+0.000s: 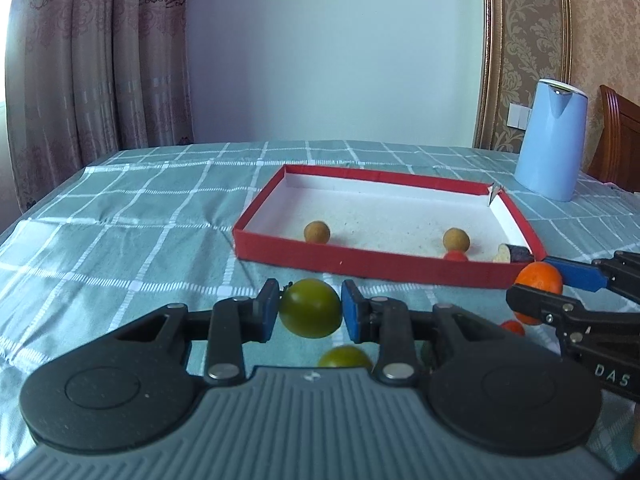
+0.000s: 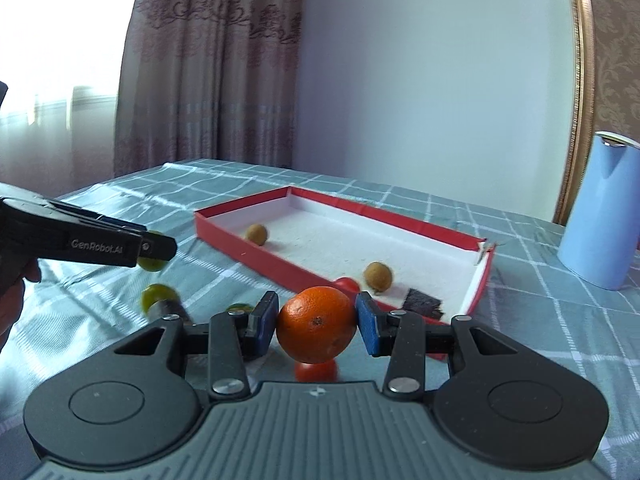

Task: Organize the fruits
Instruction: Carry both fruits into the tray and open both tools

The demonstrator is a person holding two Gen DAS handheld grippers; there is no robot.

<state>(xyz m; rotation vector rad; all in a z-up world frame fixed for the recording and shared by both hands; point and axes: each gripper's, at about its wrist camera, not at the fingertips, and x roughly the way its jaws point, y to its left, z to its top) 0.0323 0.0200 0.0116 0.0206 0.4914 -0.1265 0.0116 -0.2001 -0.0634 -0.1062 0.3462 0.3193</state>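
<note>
Left wrist view: we're gripping a green fruit [image 1: 310,308] in the left tongs [image 1: 310,310], pads closed on it; right tongs [image 2: 317,330] are clamping an orange [image 2: 317,324]. Ahead, red box [image 1: 360,262] is holding two brown fruits, a red one, a dark piece. More fruit is lying below the tongs.

A shallow red cardboard tray [image 1: 360,262] lies on the teal checked tablecloth [image 1: 140,220]. Two round tan fruits [image 1: 317,232] and a red tomato [image 1: 455,255] sit in it. A pale blue plastic jug [image 1: 550,140] stands behind its right corner.
</note>
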